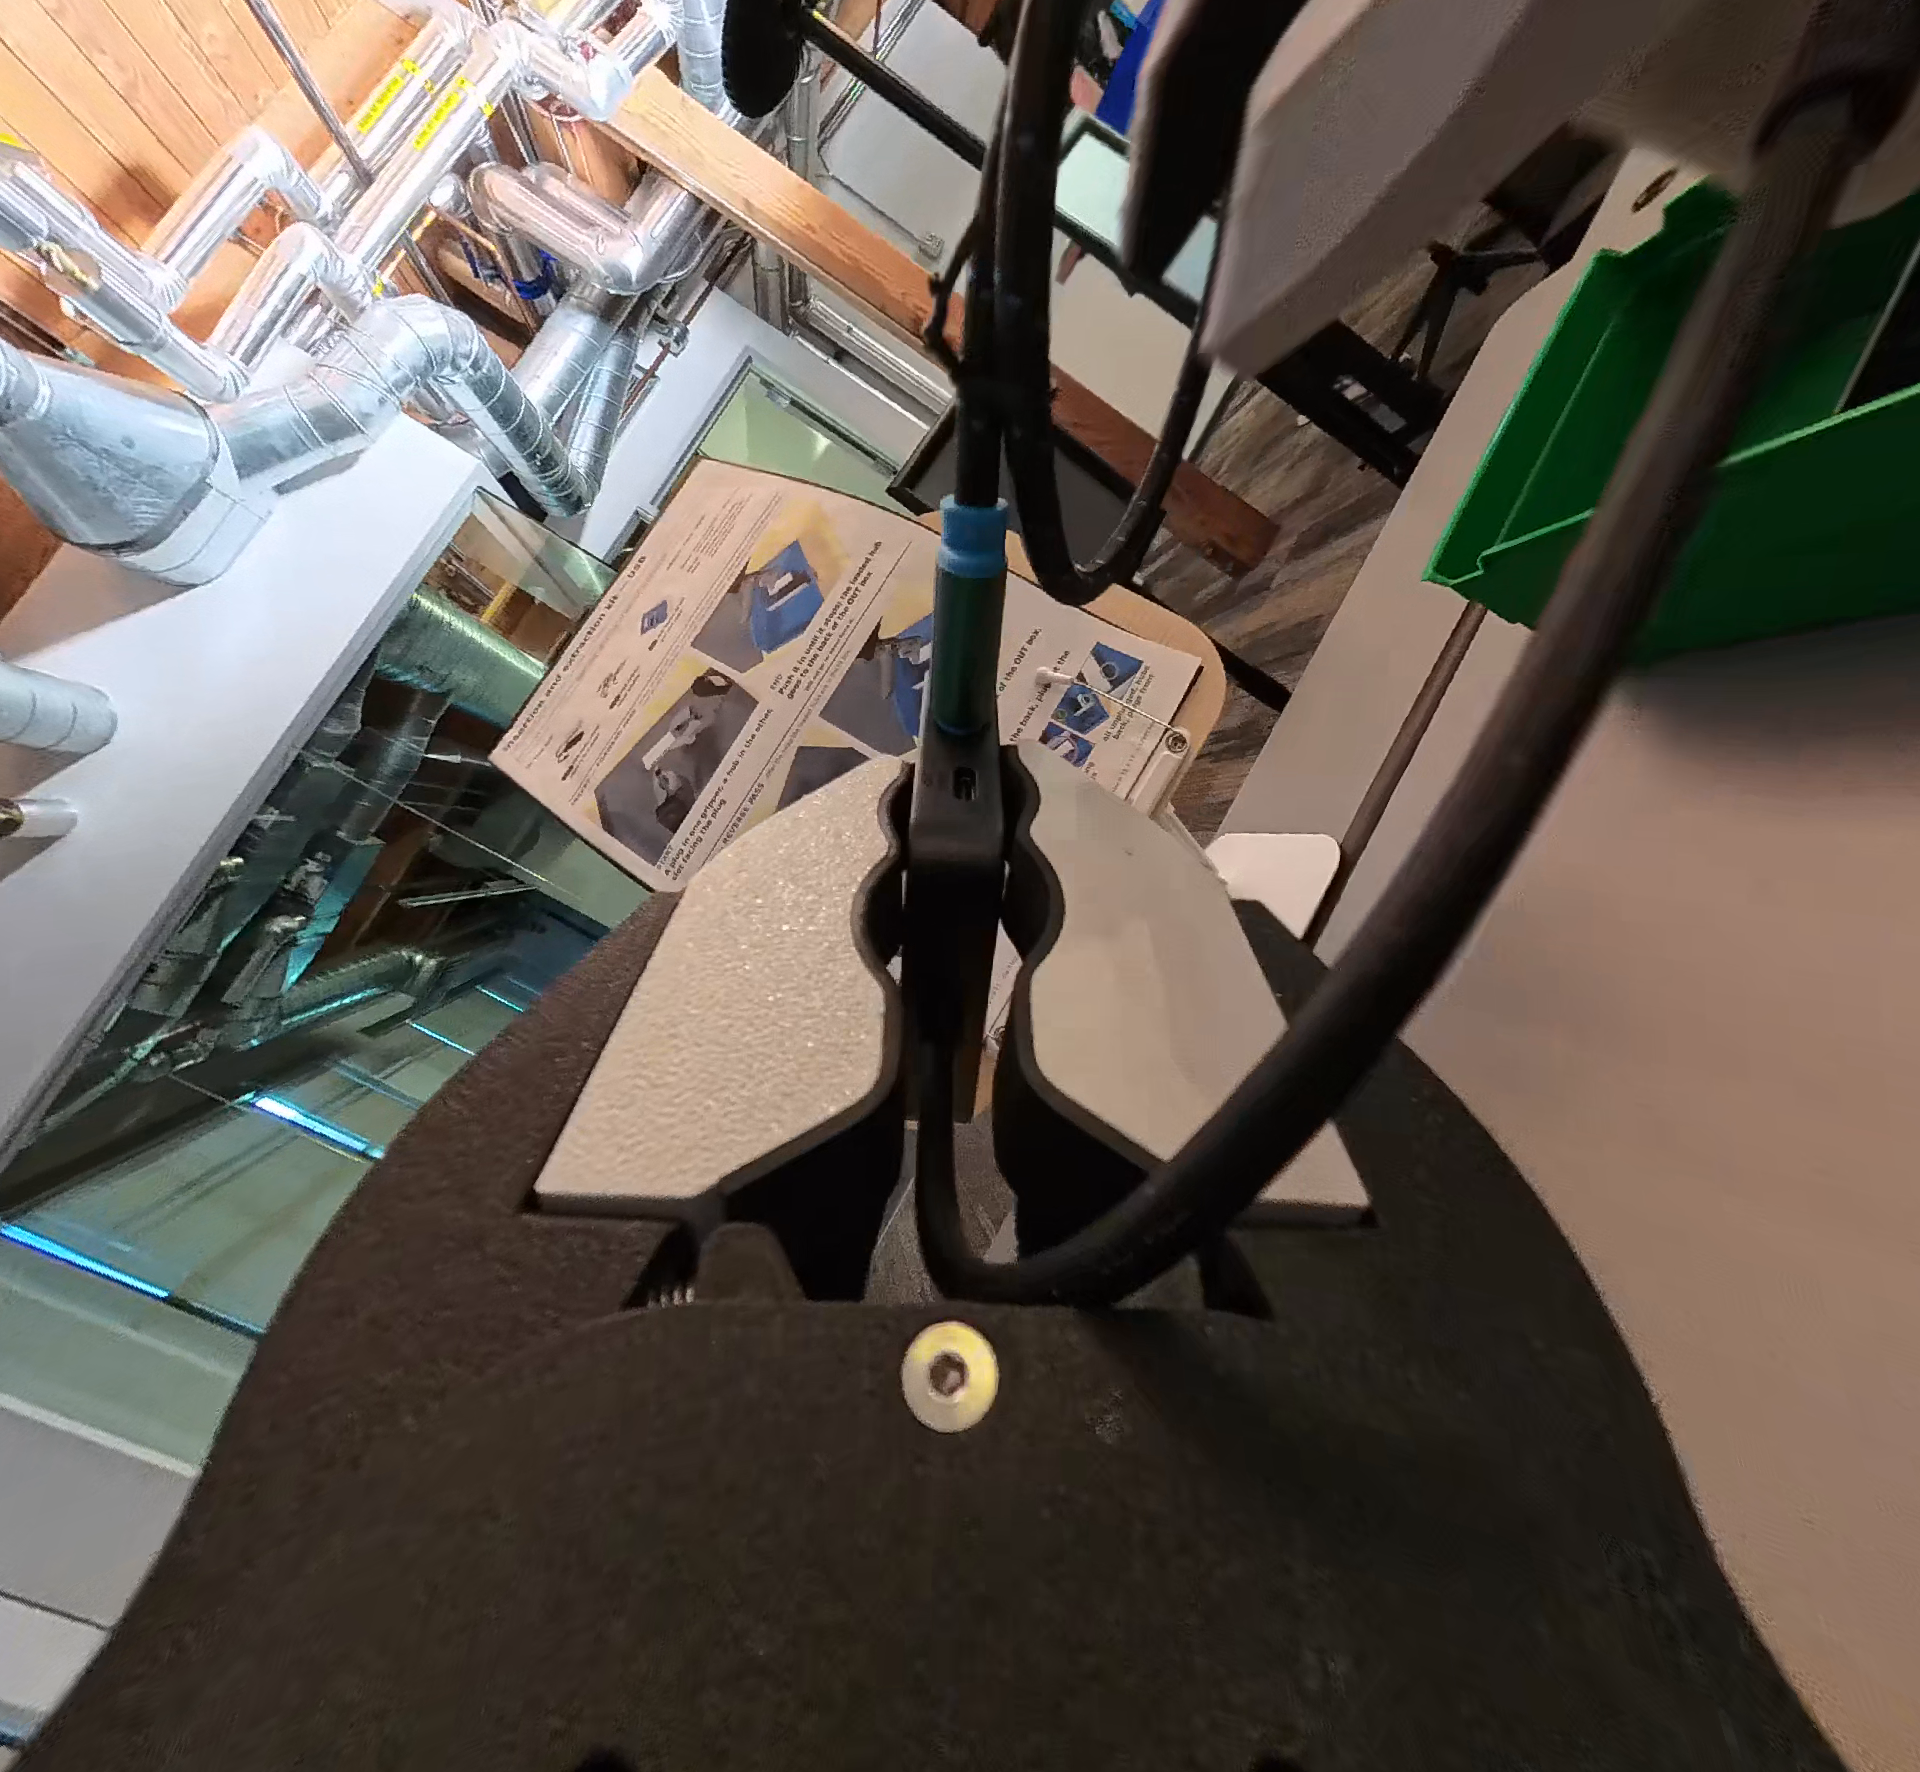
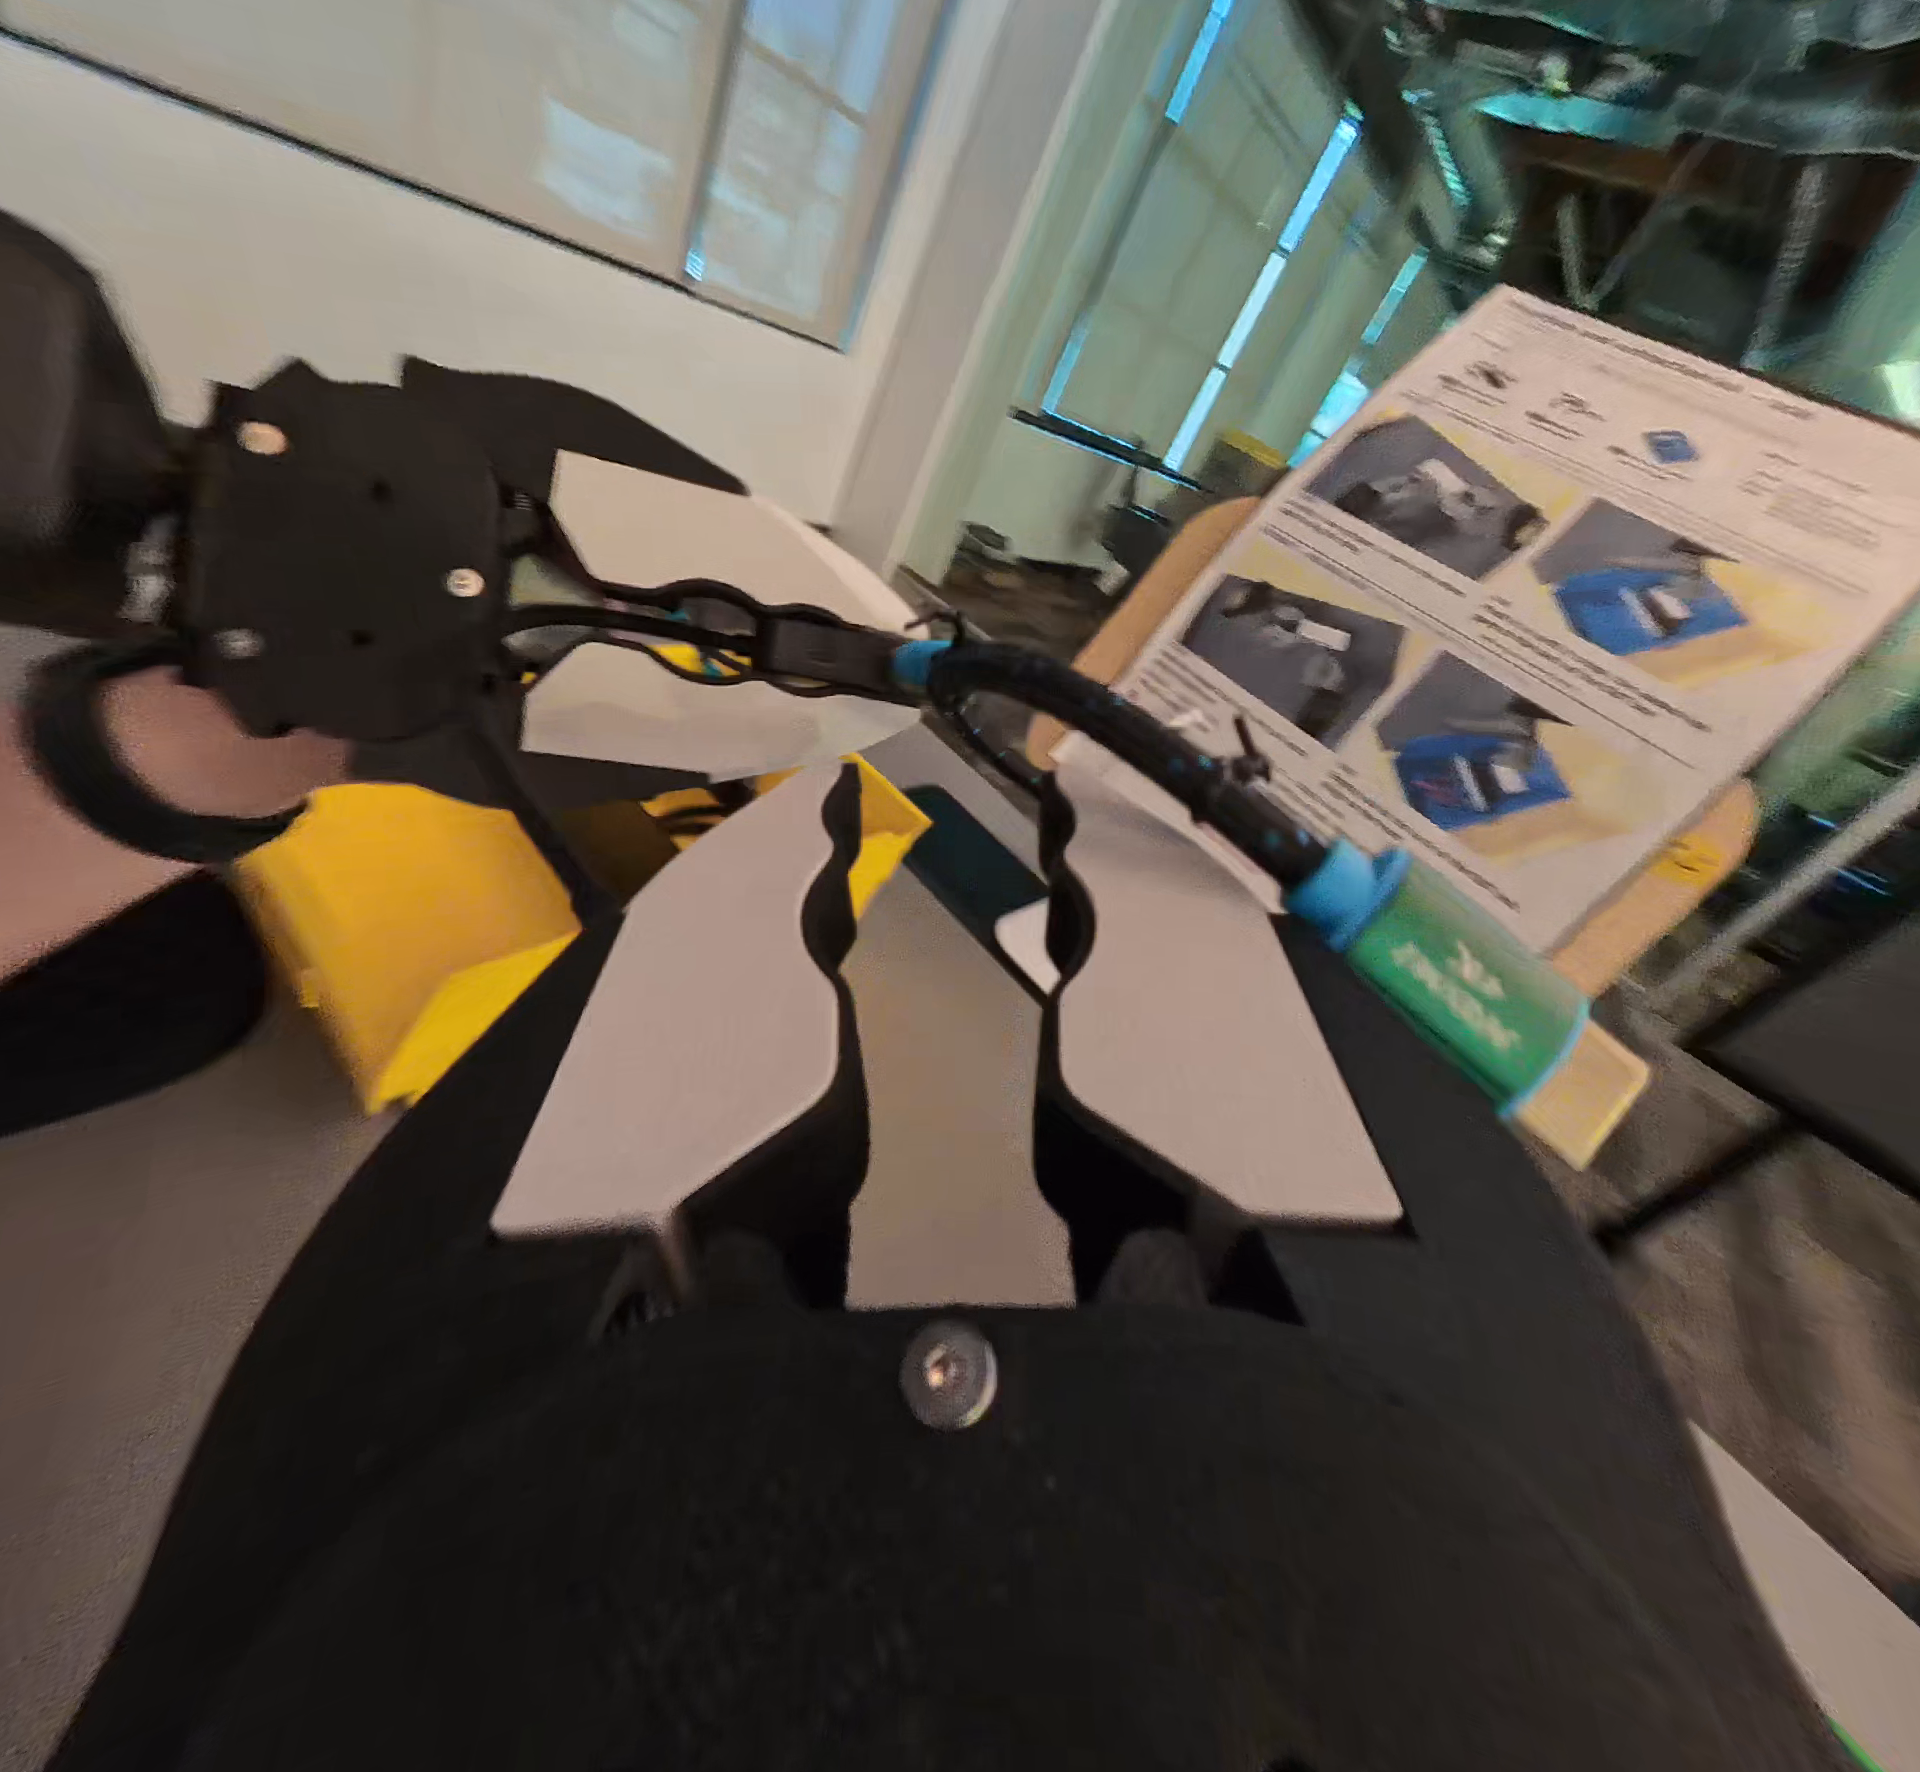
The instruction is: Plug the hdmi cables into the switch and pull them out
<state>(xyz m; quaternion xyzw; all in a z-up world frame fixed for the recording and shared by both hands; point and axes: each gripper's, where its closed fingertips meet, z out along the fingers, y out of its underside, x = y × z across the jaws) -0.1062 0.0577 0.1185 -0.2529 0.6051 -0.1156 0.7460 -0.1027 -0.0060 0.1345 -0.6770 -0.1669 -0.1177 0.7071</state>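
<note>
Now the black switch is pinched by the left gripper. Beside the printed sheet, the free green plug should be grabbed squarely by the spread, empty right gripper.

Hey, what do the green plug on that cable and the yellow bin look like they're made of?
The green plug looks like anodised metal: a smooth satin shell with blue collars and a gold-coloured connector tip, though painted plastic is possible. The yellow bin looks like moulded plastic, with thin walls in one even, slightly glossy colour.
</note>
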